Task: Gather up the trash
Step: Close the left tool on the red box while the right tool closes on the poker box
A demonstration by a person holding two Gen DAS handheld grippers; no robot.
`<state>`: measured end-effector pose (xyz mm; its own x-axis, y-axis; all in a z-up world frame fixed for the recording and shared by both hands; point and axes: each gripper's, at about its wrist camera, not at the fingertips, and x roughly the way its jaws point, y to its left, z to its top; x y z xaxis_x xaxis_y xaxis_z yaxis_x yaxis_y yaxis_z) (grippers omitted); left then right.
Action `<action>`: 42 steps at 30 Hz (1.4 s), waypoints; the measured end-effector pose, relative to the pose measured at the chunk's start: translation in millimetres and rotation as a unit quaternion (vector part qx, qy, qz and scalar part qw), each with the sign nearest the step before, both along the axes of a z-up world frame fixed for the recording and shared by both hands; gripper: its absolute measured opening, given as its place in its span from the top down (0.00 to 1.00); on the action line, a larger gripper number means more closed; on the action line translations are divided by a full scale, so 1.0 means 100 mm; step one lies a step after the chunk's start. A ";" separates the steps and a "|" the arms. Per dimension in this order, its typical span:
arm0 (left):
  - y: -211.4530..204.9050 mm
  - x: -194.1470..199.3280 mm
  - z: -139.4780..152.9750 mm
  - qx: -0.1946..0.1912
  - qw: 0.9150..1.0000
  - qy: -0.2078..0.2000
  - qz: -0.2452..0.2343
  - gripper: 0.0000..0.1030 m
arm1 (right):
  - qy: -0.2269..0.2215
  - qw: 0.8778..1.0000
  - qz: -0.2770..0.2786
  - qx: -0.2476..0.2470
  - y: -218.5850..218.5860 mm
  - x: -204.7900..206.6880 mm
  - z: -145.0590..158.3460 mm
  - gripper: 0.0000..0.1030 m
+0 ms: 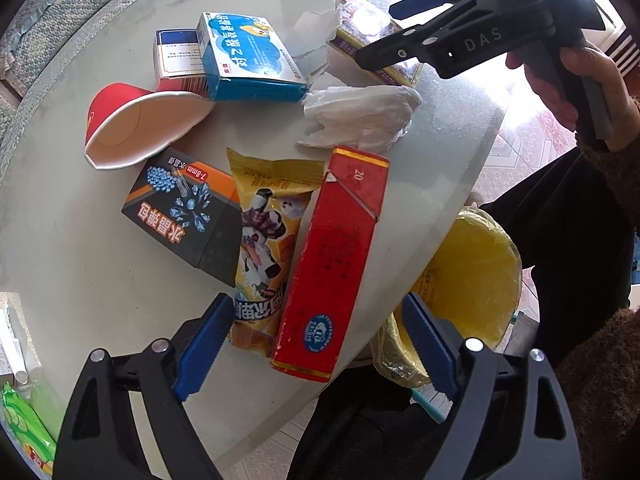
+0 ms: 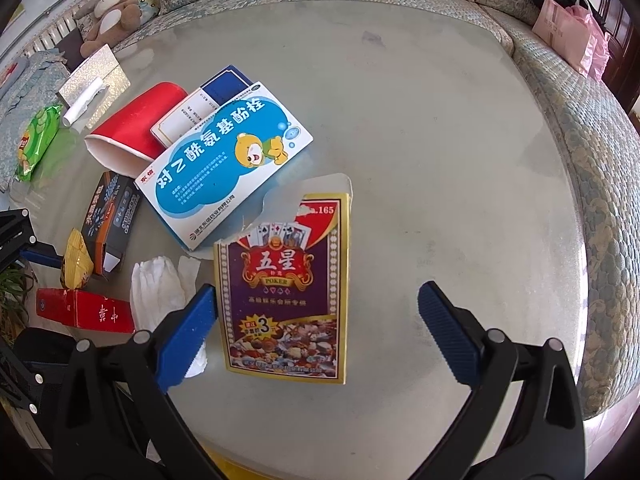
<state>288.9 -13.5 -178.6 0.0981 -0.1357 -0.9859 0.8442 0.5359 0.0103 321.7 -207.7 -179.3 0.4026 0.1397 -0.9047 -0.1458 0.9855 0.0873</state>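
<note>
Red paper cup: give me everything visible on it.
The red paper cup lies tipped on its side on the glass table, its open mouth facing the left wrist camera. The outside is red with a small gold mark near the base; the inside is plain white, and it looks empty. Its rim looks slightly squashed. The small red and white box and the blue medicine box lean against its side. No gripper touches it.

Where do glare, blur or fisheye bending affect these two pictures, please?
Left wrist view: the floor beyond the table is washed out by bright light, the table edge bends round, and printing on the red box stays sharp. Right wrist view: even light, no strong glare, and the sofa curves round the edge.
</note>
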 end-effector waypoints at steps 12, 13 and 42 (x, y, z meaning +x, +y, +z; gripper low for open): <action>0.06 0.00 0.09 0.008 0.999 -0.024 0.025 0.25 | 0.000 1.000 0.000 0.005 0.07 0.02 -0.02 0.06; 0.04 -0.02 0.10 0.007 0.999 -0.026 0.021 0.25 | 0.000 1.000 0.000 0.005 0.06 0.02 -0.03 0.06; -0.08 -0.03 0.19 0.044 0.997 -0.035 0.051 0.64 | 0.007 1.000 0.000 -0.003 0.09 0.05 -0.08 0.35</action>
